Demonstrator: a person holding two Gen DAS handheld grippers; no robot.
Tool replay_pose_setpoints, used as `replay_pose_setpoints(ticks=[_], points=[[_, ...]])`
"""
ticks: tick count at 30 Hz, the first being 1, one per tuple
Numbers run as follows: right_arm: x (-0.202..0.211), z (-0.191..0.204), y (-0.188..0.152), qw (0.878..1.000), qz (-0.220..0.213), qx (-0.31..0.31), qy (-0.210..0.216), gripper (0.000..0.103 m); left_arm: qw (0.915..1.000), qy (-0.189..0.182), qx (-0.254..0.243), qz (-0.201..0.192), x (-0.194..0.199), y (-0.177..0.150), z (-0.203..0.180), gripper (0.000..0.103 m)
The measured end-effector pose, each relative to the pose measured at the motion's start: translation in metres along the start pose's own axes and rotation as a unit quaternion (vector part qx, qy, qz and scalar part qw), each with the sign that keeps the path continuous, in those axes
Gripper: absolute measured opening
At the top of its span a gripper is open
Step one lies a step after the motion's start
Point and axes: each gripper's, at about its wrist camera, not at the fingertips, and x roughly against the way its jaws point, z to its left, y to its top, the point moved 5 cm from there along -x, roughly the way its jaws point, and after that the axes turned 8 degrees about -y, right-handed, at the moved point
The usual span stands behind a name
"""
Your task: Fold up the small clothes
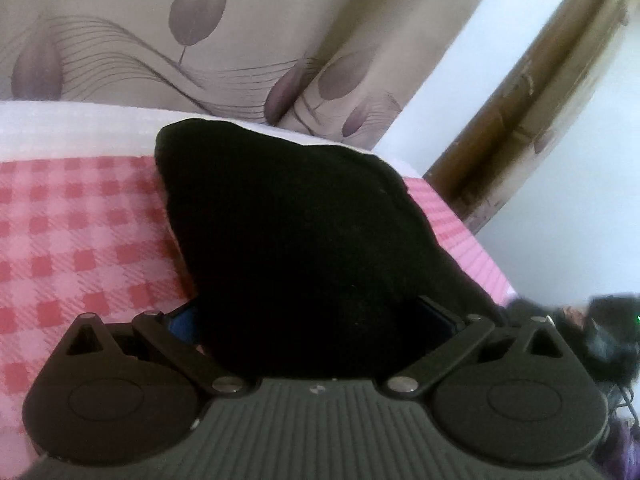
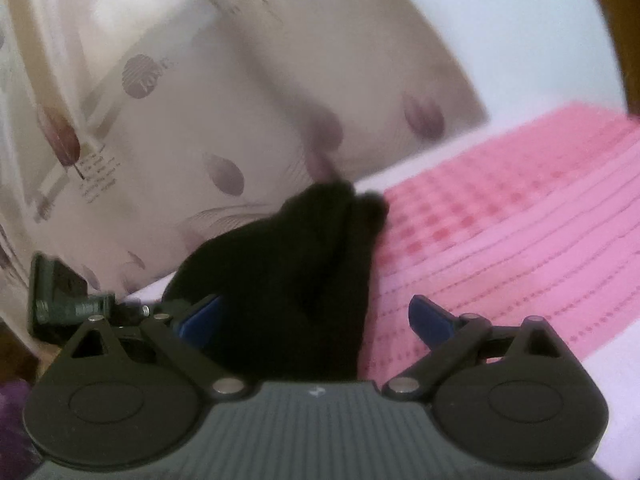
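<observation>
A small black garment (image 1: pixel 296 232) lies on the pink checked cloth (image 1: pixel 80 240) and fills the space between the fingers of my left gripper (image 1: pixel 312 320); the blue pads are wide apart and mostly hidden by it. In the right wrist view the same black garment (image 2: pixel 288 280) is bunched between the spread blue fingers (image 2: pixel 432 318) of my right gripper (image 2: pixel 316 320), nearer the left finger. Both grippers are open with cloth lying in the gap.
A beige curtain with purple leaf print (image 1: pixel 200 40) hangs behind the surface, seen also in the right wrist view (image 2: pixel 180 120). A brown wooden frame (image 1: pixel 520 100) stands at the right. The other gripper's body (image 2: pixel 60 300) shows at the left. Dark clutter (image 1: pixel 600 340) lies beyond the surface edge.
</observation>
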Motion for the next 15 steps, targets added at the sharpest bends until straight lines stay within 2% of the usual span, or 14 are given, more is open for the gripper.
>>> replay_pose_setpoints(ticks=[1,3,6,13,14,15], points=[[-0.007,-0.003,0.004,1.000,0.014,-0.004,0.009,0.097,0.9999,-0.009,0.008,-0.007,0.001,-0.001,0.004,0.101],[-0.022,-0.011,0.008,0.998,0.048,-0.014,0.023,0.090,0.9994,-0.021,0.021,-0.014,0.002,-0.001,0.009,0.099],[-0.041,-0.015,0.010,0.994,0.096,-0.006,0.048,0.087,0.9993,-0.028,0.020,-0.015,0.002,-0.002,0.011,0.099],[-0.069,0.009,0.013,0.982,0.146,0.073,0.095,0.086,0.9994,-0.031,0.009,-0.012,0.001,-0.003,0.007,0.101],[-0.072,0.013,0.013,0.981,0.149,0.075,0.100,0.083,0.9993,-0.034,0.012,-0.013,0.002,-0.002,0.007,0.101],[-0.076,0.015,0.012,0.979,0.158,0.069,0.111,0.075,0.9990,-0.038,0.017,-0.015,0.003,-0.002,0.009,0.100]])
